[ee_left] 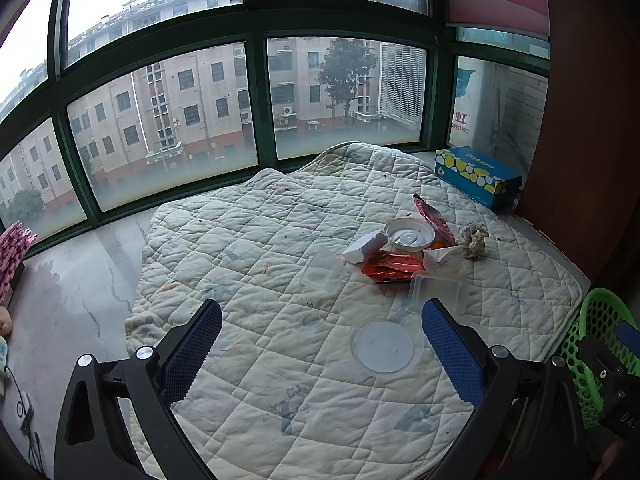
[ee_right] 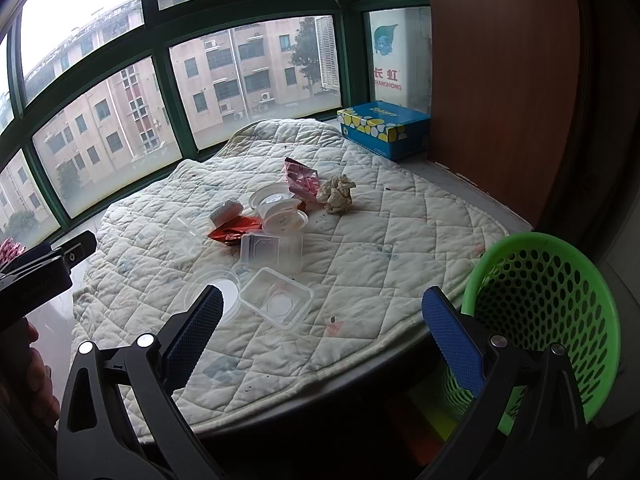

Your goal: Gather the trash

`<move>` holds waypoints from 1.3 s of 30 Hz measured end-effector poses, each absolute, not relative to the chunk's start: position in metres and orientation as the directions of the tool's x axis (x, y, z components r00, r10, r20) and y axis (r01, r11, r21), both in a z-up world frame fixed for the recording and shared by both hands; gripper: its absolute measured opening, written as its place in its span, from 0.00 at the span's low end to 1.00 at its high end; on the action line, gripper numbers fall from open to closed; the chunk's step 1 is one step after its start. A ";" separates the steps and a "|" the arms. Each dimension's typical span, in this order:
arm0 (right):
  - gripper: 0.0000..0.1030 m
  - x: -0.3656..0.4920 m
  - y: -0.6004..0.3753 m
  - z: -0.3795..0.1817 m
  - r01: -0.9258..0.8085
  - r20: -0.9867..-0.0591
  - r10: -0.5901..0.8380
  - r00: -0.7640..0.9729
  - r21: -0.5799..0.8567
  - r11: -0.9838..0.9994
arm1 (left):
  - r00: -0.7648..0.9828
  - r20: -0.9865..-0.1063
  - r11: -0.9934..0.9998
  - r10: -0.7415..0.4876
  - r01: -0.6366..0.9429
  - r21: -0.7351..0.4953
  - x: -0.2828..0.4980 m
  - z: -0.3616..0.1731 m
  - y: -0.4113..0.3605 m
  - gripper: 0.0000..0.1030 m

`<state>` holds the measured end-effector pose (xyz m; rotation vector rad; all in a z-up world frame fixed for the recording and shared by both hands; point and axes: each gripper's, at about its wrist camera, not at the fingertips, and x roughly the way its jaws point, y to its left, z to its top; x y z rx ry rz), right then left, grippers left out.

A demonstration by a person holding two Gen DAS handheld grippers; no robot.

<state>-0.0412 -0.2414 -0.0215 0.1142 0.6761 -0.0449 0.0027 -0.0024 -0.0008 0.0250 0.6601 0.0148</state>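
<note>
Trash heap on the quilted pad (ee_left: 280, 240) — nothing grasped.
Left gripper (ee_left: 320, 344) and right gripper (ee_right: 320, 332) gape wide, empty; green basket (ee_right: 560, 280) lower right, crumpled paper (ee_right: 337, 194) centre frame.

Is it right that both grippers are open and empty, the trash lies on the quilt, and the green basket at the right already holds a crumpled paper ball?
Not quite. The paper ball is not in the basket; it lies on the quilt beside the other trash, as the right wrist view shows. The rest holds: the left gripper and right gripper are open and empty.
</note>
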 end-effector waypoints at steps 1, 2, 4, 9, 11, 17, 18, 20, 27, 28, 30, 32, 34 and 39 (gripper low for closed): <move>0.95 -0.041 -0.241 -0.022 0.079 -0.627 -0.005 0.779 0.090 0.993 | 0.789 -0.614 1.000 0.023 -0.005 0.030 0.004 -0.001 -0.004 0.94; 0.95 -0.040 -0.241 -0.023 0.078 -0.629 -0.004 0.778 0.090 0.993 | 0.788 -0.615 1.000 0.023 -0.006 0.030 0.005 -0.001 -0.004 0.94; 0.95 -0.039 -0.241 -0.026 0.078 -0.631 -0.004 0.776 0.089 0.993 | 0.787 -0.616 1.000 0.022 -0.006 0.028 0.005 -0.002 -0.004 0.94; 0.95 -0.033 -0.240 -0.030 0.078 -0.640 -0.002 0.769 0.090 0.993 | 0.781 -0.624 1.000 0.024 -0.006 0.031 0.013 -0.004 -0.006 0.94; 0.95 -0.032 -0.239 -0.031 0.078 -0.641 -0.005 0.768 0.086 0.993 | 0.778 -0.628 0.999 0.025 -0.005 0.033 0.017 -0.006 -0.007 0.94; 0.95 -0.021 -0.241 -0.032 0.075 -0.649 -0.003 0.761 0.083 0.994 | 0.773 -0.634 0.999 0.030 -0.007 0.039 0.028 -0.006 -0.005 0.94; 0.95 -0.019 -0.241 -0.032 0.073 -0.649 -0.001 0.761 0.084 0.994 | 0.774 -0.633 0.999 0.033 -0.008 0.042 0.030 -0.005 -0.005 0.94; 0.95 -0.014 -0.241 -0.032 0.068 -0.651 0.001 0.759 0.081 0.994 | 0.772 -0.634 0.999 0.038 -0.011 0.045 0.034 -0.005 -0.004 0.94; 0.95 0.006 -0.242 -0.034 0.047 -0.659 0.011 0.752 0.070 0.996 | 0.761 -0.646 0.998 0.052 -0.014 0.065 0.051 -0.008 -0.002 0.94; 0.95 0.008 -0.242 -0.033 0.044 -0.660 0.012 0.751 0.068 0.997 | 0.762 -0.645 0.998 0.056 -0.015 0.069 0.053 -0.008 -0.002 0.94; 0.95 0.016 -0.243 -0.034 0.032 -0.662 0.024 0.749 0.072 0.997 | 0.766 -0.640 0.997 0.061 -0.019 0.073 0.056 -0.008 0.000 0.94; 0.95 0.024 -0.243 -0.035 0.025 -0.667 0.030 0.744 0.073 0.997 | 0.767 -0.639 0.997 0.061 -0.018 0.074 0.059 -0.008 0.003 0.94; 0.95 0.035 -0.244 -0.038 0.017 -0.674 0.039 0.737 0.075 0.997 | 0.764 -0.642 0.997 0.063 -0.021 0.073 0.064 -0.008 0.006 0.94; 0.95 0.062 -0.244 -0.048 -0.005 -0.699 0.065 0.712 0.087 0.996 | 0.762 -0.643 0.996 0.077 -0.035 0.078 0.075 -0.009 0.015 0.94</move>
